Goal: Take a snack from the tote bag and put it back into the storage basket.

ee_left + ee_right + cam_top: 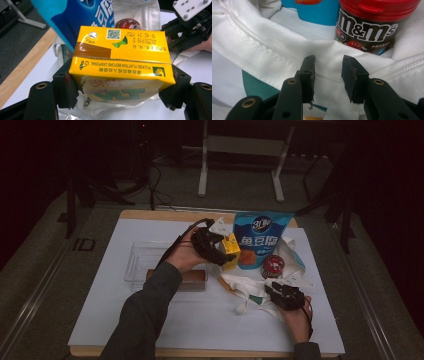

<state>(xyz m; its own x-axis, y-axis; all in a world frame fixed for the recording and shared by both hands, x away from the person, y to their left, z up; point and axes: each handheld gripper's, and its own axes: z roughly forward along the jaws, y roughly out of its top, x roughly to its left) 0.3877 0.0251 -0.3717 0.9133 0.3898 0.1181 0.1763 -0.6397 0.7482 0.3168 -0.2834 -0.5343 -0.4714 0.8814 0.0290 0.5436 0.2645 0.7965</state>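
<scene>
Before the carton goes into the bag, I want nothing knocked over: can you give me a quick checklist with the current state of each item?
1. Left tool clamped on the yellow carton: ok, a jaw presses each end.
2. Carton lifted off the table: ok, held near the blue pouch.
3. Right tool on the white bag: cannot tell; the jaws stand apart over the fabric.
4. Bag mouth open: cannot tell, only partly in sight.
5. Candy jar upright in the bag: ok.
6. Room beside jar and pouch: cannot tell.
</scene>
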